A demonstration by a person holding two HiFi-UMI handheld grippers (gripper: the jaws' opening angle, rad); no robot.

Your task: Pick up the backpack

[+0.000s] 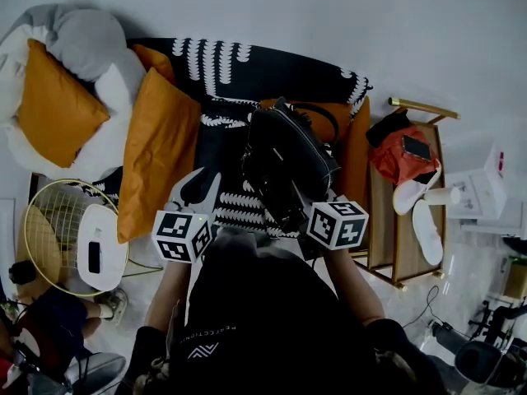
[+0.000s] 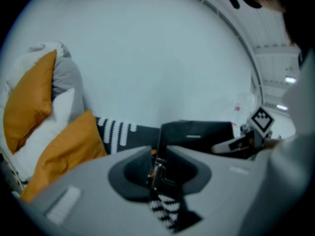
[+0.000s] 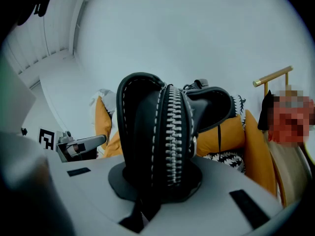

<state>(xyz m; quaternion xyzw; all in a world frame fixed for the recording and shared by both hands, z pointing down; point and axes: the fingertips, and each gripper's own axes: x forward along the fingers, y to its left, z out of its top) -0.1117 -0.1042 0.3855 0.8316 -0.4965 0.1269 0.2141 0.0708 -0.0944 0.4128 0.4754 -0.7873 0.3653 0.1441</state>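
The black backpack point(image 1: 284, 159) hangs tilted over the sofa's black-and-white patterned throw point(image 1: 239, 64). My left gripper point(image 2: 158, 157) is shut on a thin black backpack strap with a buckle point(image 2: 158, 173); in the head view its white fingers point(image 1: 200, 189) sit left of the bag. My right gripper point(image 3: 160, 177) is shut on the backpack's zippered edge point(image 3: 172, 132), and the bag's bulk rises right in front of it. The right gripper's marker cube point(image 1: 338, 223) shows below the bag, with the jaws hidden under it.
Orange cushions point(image 1: 160, 151) and grey-white pillows point(image 1: 82, 44) lie on the sofa's left. A wire basket table with a white lid point(image 1: 70, 237) stands at lower left. A wooden rack point(image 1: 395, 245) at right holds a red bag point(image 1: 405, 156) and white slippers point(image 1: 428, 225).
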